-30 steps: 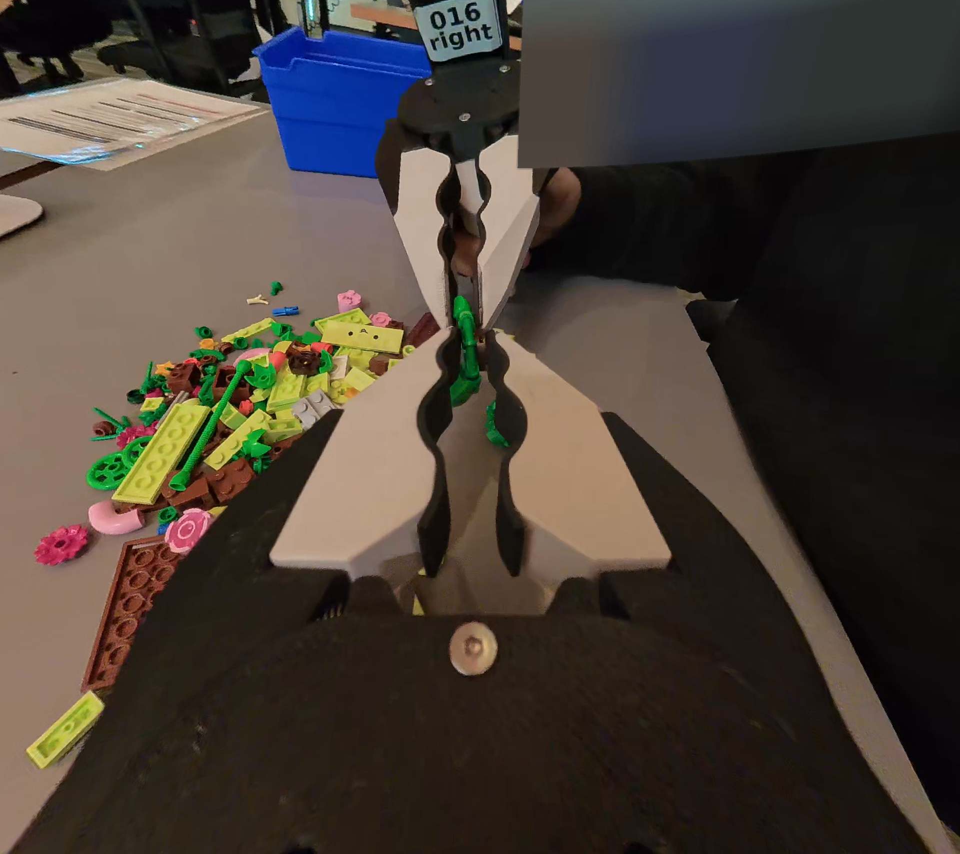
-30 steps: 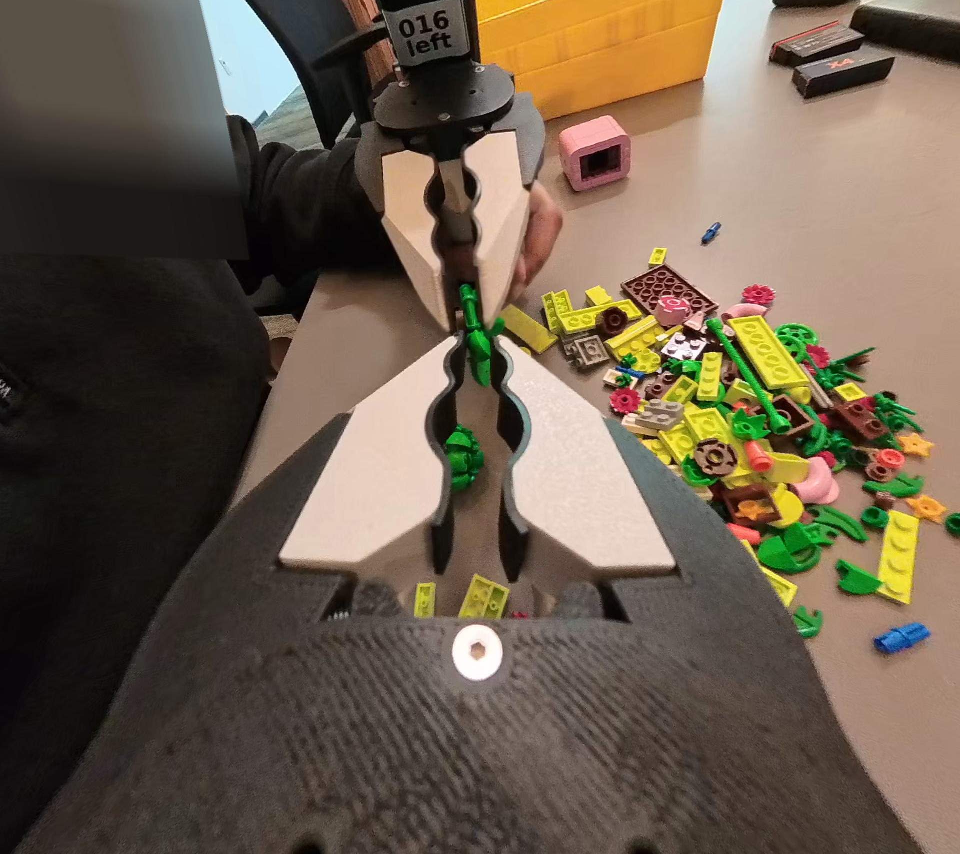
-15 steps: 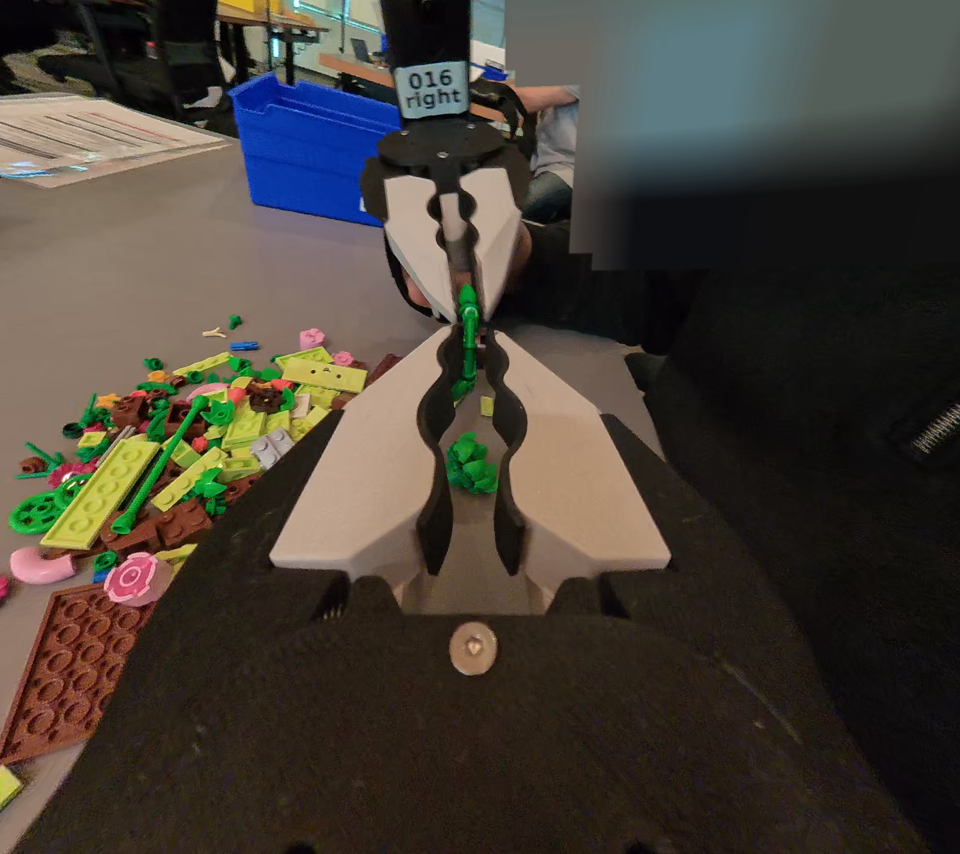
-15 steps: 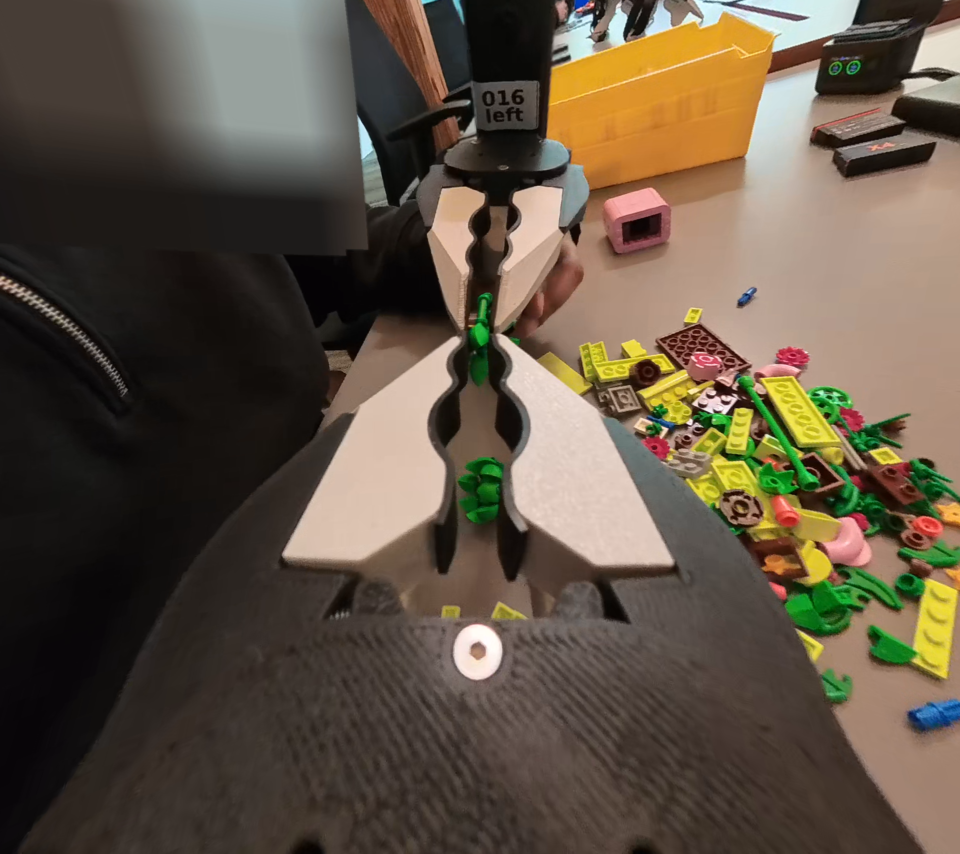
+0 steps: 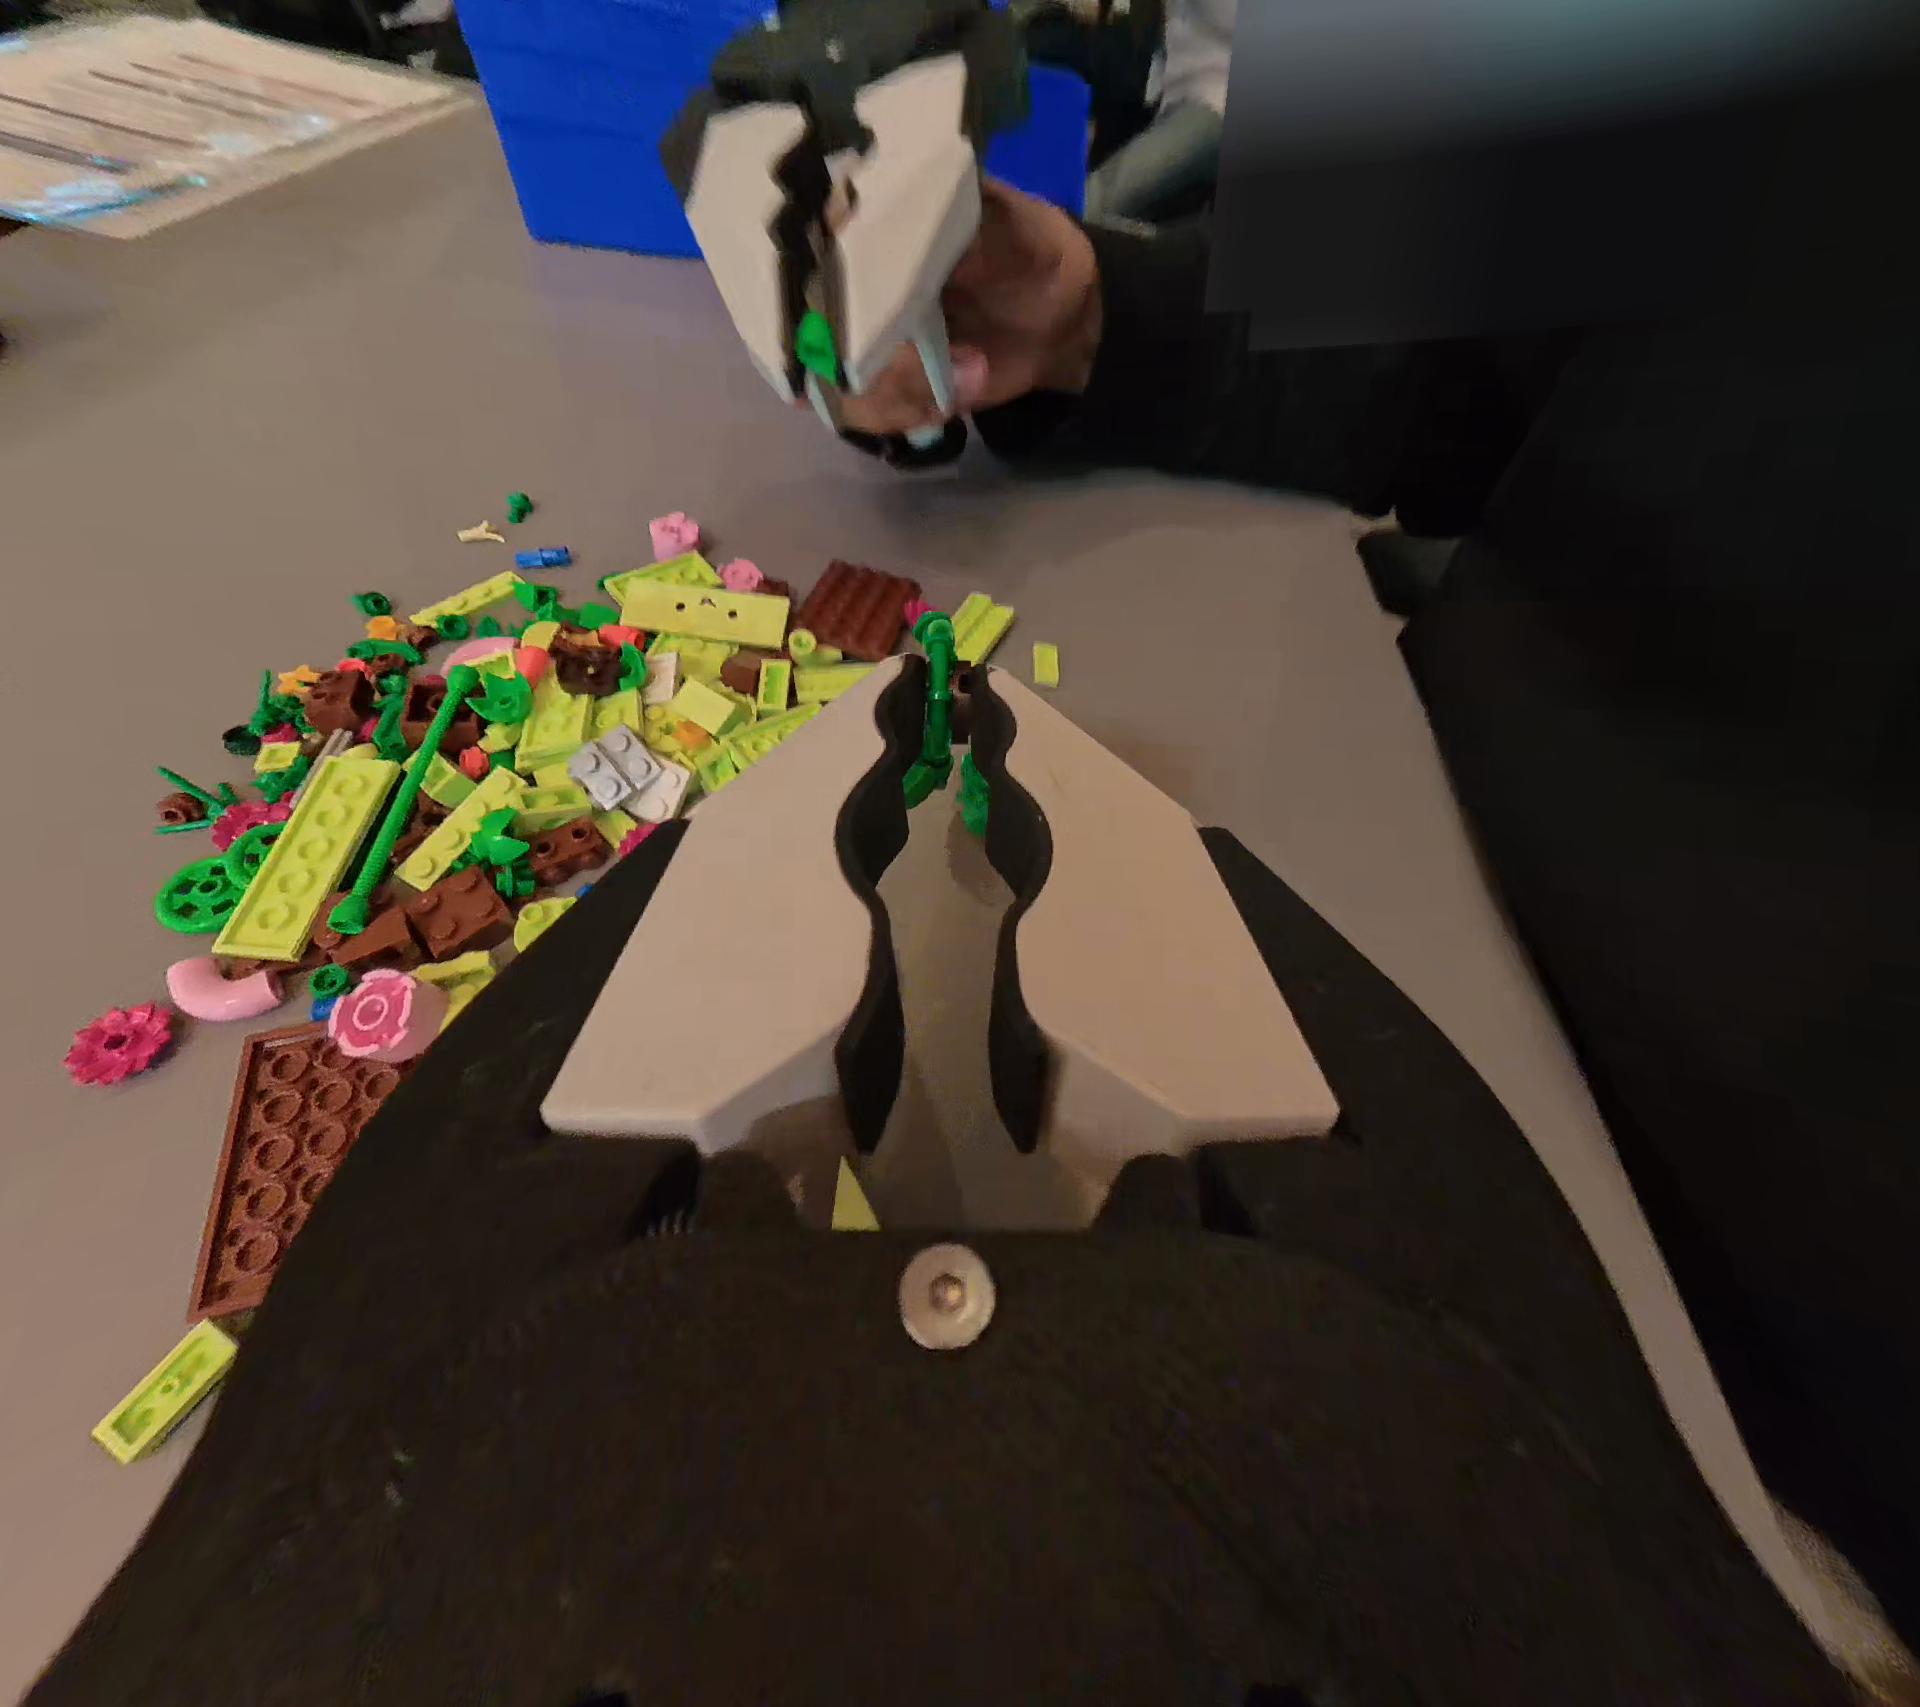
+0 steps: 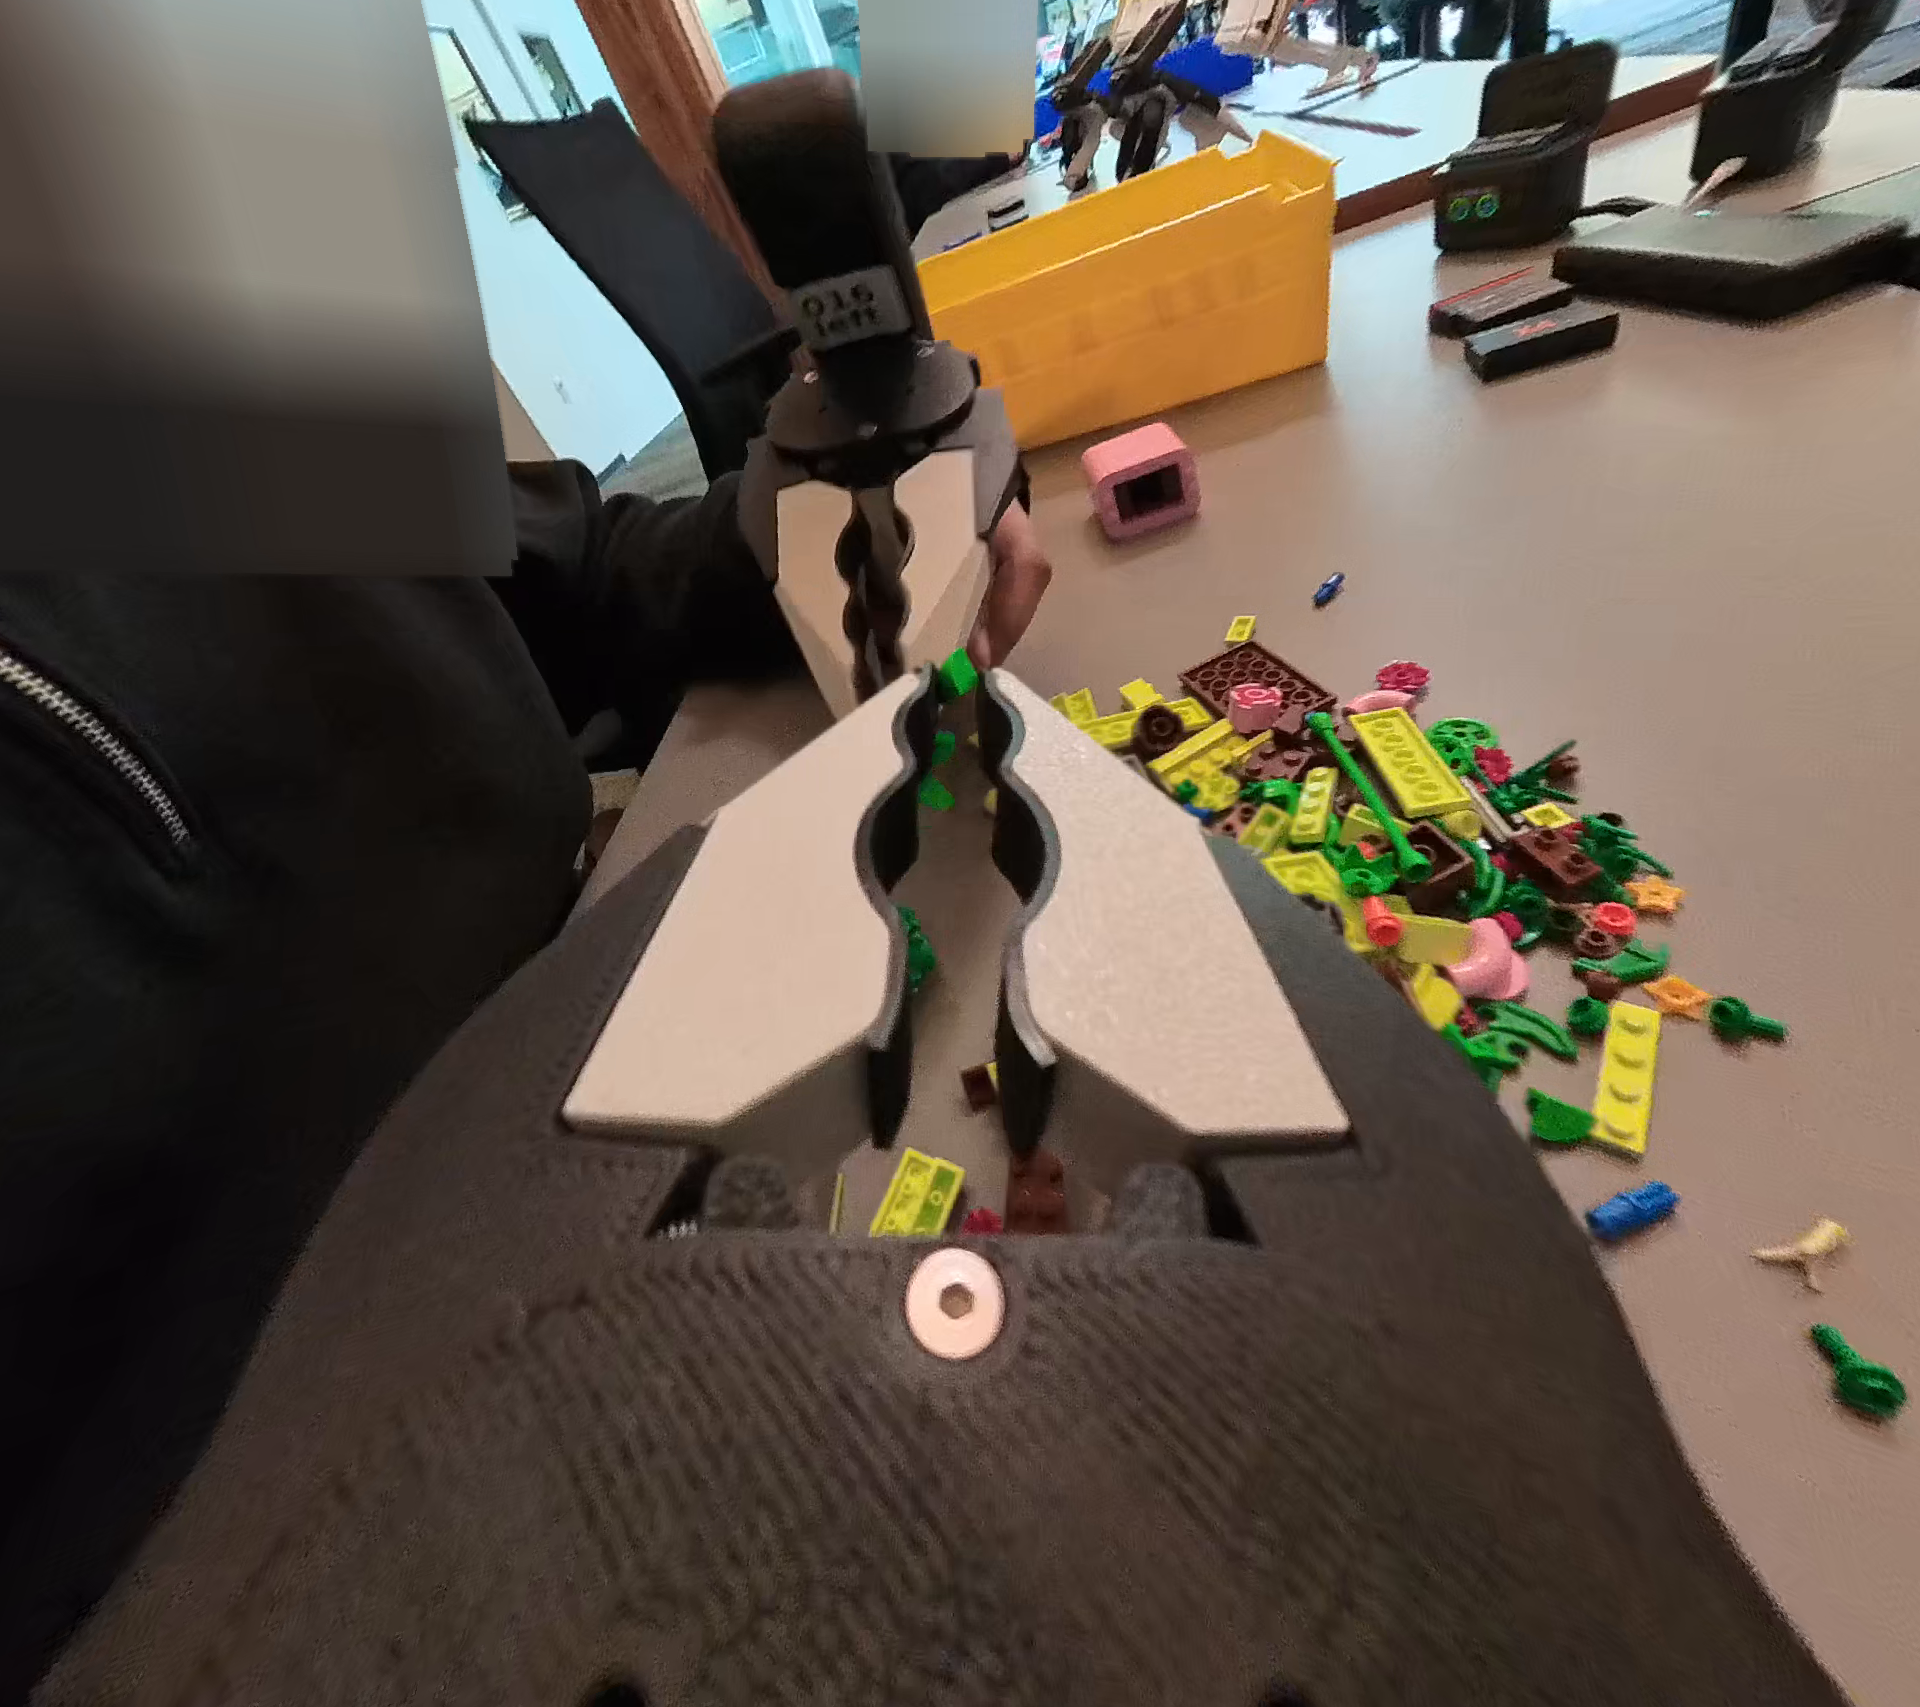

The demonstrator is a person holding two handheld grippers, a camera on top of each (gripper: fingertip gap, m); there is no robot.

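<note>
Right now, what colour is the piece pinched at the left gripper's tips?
Green stem piece; left wrist view.

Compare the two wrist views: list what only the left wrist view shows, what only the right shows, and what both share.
Only the left wrist view: a blue bin and papers.
Only the right wrist view: a yellow bin, a pink hollow block and black cases.
Both: the grey table, the pile of small toy bricks, and both grippers, each shut on a small green piece.
</note>
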